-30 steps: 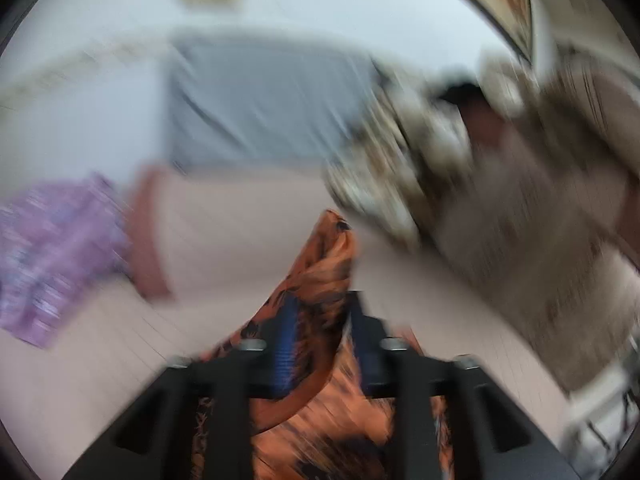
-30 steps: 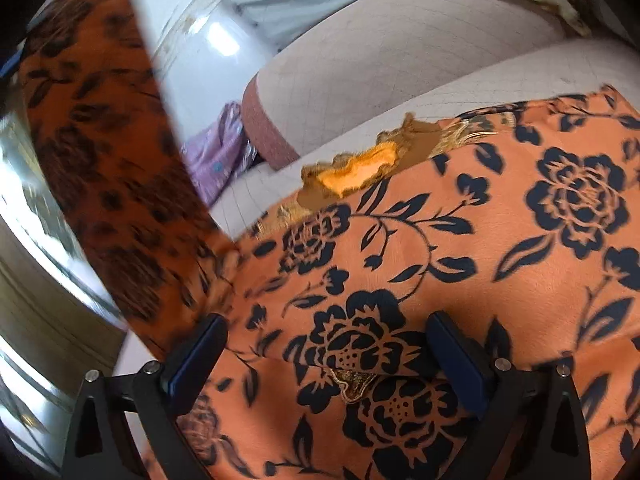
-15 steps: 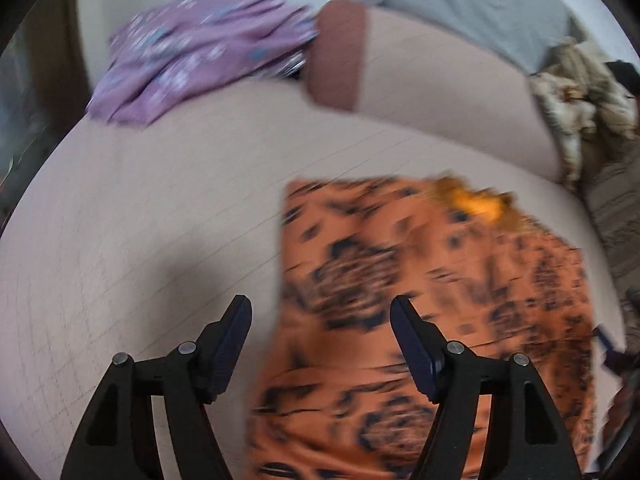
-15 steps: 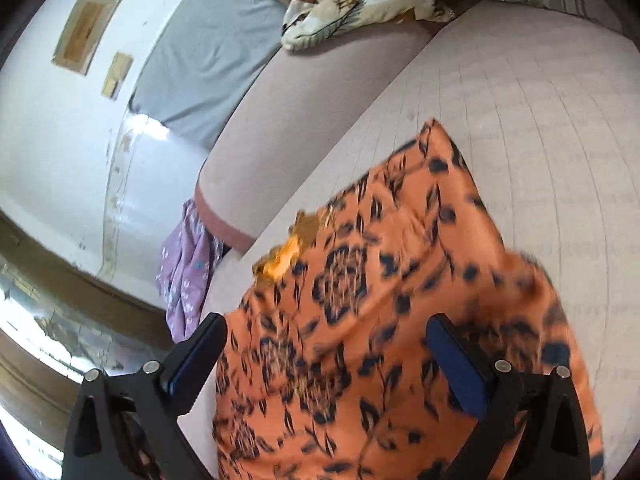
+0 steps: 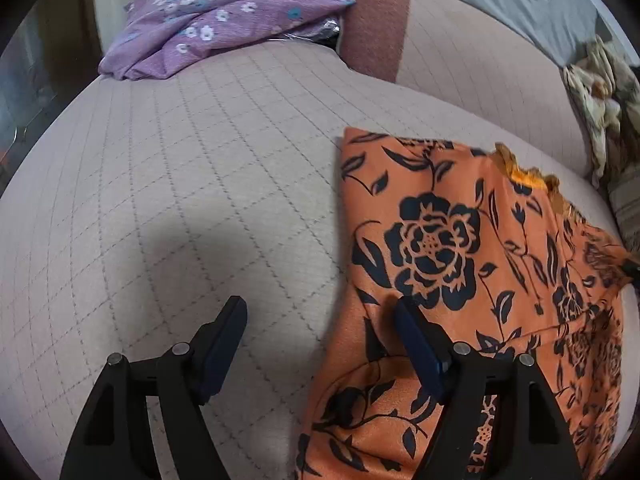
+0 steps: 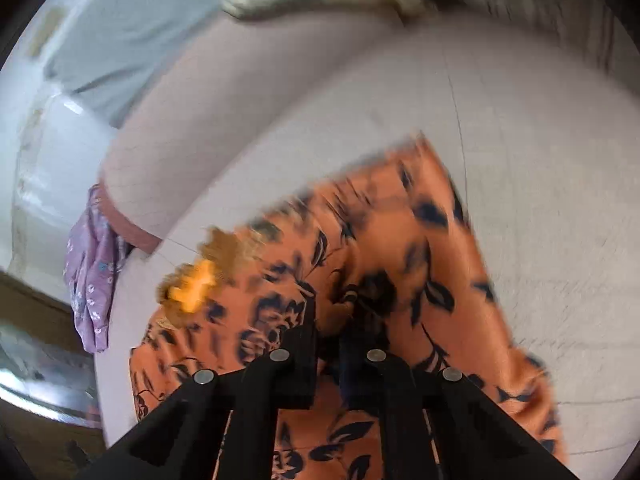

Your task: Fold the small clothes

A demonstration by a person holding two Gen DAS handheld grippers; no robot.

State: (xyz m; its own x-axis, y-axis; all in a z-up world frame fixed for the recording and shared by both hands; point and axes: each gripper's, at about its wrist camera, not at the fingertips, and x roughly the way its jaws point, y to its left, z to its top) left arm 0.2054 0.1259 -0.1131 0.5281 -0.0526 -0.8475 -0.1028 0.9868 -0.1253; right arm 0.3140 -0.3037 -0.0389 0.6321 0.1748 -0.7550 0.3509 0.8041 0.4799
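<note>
No readable text, labels, brands or numbers anywhere.

Quilted pinkish sofa seat (diamond-stitched), rust-trimmed armrest, white wall

The left tool, which a second ago pinched a raised strip of the orange floral garment, is now opening above the flat-lying cloth, while the once wide right tool has closed on a fold.
</note>
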